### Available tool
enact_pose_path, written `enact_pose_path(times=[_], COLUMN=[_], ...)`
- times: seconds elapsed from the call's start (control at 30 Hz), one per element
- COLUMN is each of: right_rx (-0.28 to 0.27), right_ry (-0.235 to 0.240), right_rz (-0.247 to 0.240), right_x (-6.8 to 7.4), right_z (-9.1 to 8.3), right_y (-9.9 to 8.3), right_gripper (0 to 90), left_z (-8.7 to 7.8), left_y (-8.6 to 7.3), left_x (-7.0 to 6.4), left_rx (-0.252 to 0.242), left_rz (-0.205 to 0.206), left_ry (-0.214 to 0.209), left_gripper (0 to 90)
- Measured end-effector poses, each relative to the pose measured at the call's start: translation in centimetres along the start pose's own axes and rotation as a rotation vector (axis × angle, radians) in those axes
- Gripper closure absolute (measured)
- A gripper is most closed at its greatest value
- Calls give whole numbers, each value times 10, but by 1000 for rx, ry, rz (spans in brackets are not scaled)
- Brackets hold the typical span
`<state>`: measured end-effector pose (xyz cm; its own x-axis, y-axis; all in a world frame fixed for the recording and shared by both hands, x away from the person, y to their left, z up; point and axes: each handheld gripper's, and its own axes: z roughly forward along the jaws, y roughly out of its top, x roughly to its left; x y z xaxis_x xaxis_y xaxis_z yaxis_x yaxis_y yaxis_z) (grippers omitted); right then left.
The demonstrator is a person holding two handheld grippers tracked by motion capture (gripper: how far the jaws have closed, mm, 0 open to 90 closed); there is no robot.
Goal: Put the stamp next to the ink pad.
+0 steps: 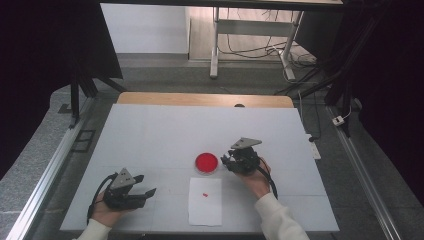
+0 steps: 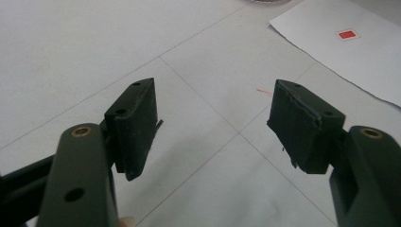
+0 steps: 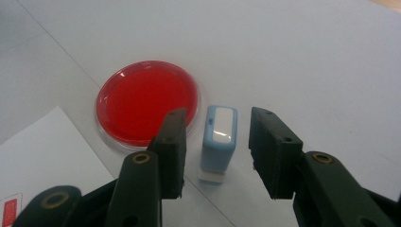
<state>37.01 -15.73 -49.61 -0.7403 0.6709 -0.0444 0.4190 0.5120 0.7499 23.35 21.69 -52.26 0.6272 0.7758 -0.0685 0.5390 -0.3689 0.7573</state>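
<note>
Right tool [image 3: 215, 156] held low over the surface [image 1: 150, 130], jaws apart on either side of a small blue stamp [image 3: 217, 142], not yet touching it. Stamp upright just beside the red ink dish [image 3: 147, 101]. Left tool [image 2: 215, 127] idle near the front left corner, jaws wide apart, holding nothing. Paper [image 1: 205, 201] with one red mark [image 1: 205, 194] in front of the dish.

Likely risks: uneven closing tipping the narrow stamp over; left jaw nudging the dish rim; loose paper sliding under a press with nothing pinning it.
</note>
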Motion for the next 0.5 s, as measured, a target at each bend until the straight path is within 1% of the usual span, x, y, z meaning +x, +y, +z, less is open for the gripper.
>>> enact_pose_path(times=[0.23,0.5], right_rx=[-6,-42], right_ry=[-13,0], right_rz=[14,37], right_x=[-2,-5], right_z=[-2,-7], right_y=[0,-1], right_gripper=[510,479], left_z=[0,-1], left_y=[0,0], left_x=[0,1], left_rx=[-1,-3], left_rz=[0,-1], left_ry=[1,4], left_gripper=[330,330])
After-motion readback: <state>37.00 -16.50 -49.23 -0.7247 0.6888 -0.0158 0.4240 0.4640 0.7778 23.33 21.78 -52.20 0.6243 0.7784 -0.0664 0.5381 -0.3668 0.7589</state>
